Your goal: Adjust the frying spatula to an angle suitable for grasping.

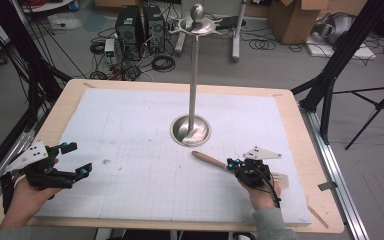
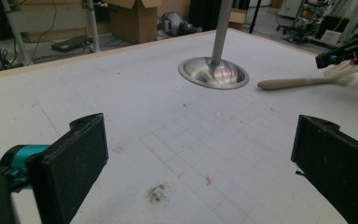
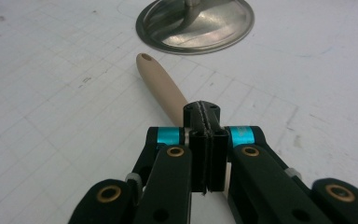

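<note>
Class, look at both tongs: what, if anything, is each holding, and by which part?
The right tongs are shut over a wooden utensil, gripping it mid-handle. The left tongs are open, holding nothing.

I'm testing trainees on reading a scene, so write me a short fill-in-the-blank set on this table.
1. The right claw is shut on a wooden ____.
2. The left claw is ____, with nothing between its jaws.
3. The spatula's handle end points toward the metal ____.
4. A tall pole rises from the base, topped by a ____.

Missing words: spatula; open; base; ball
</note>
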A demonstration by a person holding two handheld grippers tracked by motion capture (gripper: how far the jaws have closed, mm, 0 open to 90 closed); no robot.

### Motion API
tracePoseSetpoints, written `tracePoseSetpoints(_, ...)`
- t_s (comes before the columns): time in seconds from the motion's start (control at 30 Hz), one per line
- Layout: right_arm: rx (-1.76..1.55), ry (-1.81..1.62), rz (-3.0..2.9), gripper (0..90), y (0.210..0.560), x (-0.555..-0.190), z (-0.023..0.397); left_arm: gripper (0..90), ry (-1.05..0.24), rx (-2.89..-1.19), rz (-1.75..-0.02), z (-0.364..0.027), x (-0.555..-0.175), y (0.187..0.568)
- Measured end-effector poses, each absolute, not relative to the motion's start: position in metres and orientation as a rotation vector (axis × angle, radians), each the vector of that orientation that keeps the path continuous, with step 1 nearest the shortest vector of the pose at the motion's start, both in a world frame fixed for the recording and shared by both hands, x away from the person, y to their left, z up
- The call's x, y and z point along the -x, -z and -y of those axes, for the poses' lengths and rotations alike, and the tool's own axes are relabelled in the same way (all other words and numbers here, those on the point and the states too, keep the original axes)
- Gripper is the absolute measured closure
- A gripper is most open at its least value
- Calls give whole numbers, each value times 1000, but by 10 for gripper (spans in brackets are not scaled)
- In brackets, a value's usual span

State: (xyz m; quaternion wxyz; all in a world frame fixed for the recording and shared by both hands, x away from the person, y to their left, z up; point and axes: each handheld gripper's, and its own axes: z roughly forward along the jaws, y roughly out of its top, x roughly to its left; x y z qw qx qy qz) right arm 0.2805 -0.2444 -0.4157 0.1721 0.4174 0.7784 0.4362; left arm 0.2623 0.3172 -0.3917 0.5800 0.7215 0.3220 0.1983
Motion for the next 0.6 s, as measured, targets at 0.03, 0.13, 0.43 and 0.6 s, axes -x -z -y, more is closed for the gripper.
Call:
tracePoseSetpoints(0.03,-1185,-1240,-2215,900,414,-279,249,41,-460,-1688,-752,-316,-263,392)
tracePoseSetpoints(0.13,-1191,-1222,-2214,900,413,-277,259,41,-450,-1704,-750,-312,-266,394)
tracePoseSetpoints(0.43,-1139,-1012,-2286,900,424,-285,246,41,-443,-1723,-747,-308,-269,396)
tracePoseSetpoints(0.6,-1177,-976,-2270,900,426,-288,247,41,-449,-1725,-747,-309,-268,396)
